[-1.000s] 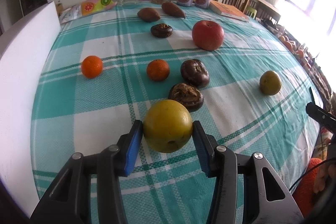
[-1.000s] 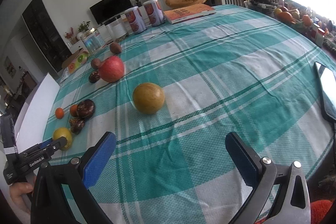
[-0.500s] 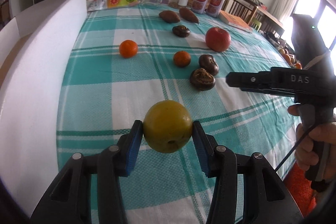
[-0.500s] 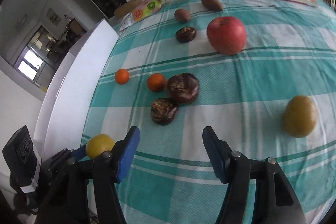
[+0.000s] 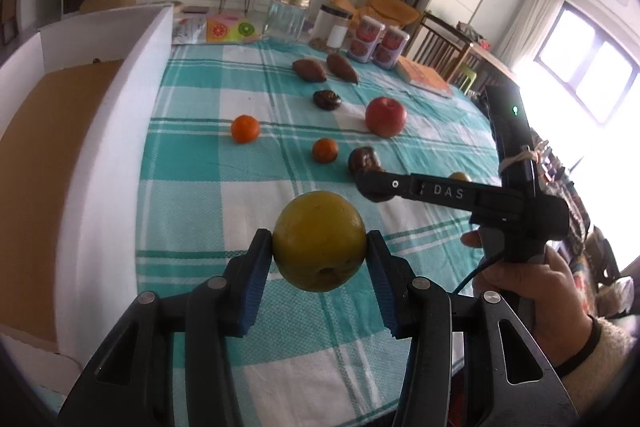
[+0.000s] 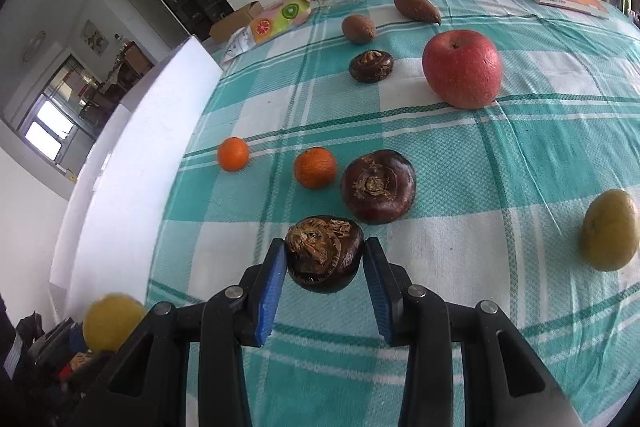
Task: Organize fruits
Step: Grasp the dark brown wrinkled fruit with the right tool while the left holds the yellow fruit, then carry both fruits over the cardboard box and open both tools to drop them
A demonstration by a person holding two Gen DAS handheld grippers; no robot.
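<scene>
A: What does the left claw (image 5: 320,259) hold?

B: It is clamped on a yellow-green fruit (image 5: 319,241), lifted above the near part of the counter (image 5: 192,211), beside the white box (image 5: 100,163).

A: And the right claw (image 6: 325,267)?

B: Its blue pads (image 6: 272,283) are pressed on a dark brown water chestnut (image 6: 324,253) that sits on the checked cloth, near another chestnut (image 6: 378,185) and two small oranges (image 6: 315,167).

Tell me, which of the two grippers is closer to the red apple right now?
Right. The right gripper, shut on a dark brown fruit, sits among the fruit a short way from the red apple. The left gripper holds a yellow fruit farther back, near the white box.
</scene>
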